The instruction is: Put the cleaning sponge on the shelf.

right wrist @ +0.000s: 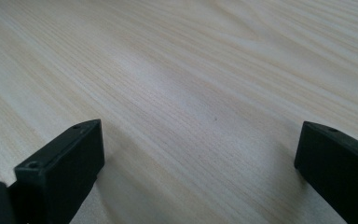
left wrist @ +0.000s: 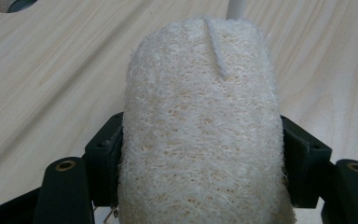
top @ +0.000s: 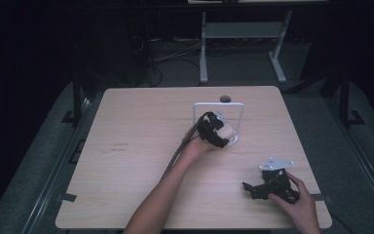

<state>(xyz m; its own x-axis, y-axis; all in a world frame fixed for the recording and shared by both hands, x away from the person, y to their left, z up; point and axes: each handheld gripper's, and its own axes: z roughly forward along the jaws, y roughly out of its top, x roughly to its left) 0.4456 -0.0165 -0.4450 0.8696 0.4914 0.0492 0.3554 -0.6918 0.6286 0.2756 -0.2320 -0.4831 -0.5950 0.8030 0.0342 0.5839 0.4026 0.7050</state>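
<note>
- Pinching a pale loofah sponge (left wrist: 200, 121), the left gripper (top: 215, 129) sits beside a white wire stand (top: 218, 104), mid-table.
- Right gripper (top: 268, 187), jaws spread, rests near the table's (top: 126, 146) near-right edge; bare wood lies leftward.

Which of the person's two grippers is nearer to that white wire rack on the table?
The left. The left gripper, shut on a loofah sponge, is right at the white wire rack; the right gripper sits open near the table's front edge, well away.

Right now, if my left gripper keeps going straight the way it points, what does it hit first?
Probably the white wire rack. The left gripper, shut on the loofah sponge, aims at one white post just past the sponge's tip; how far off is unclear.
</note>
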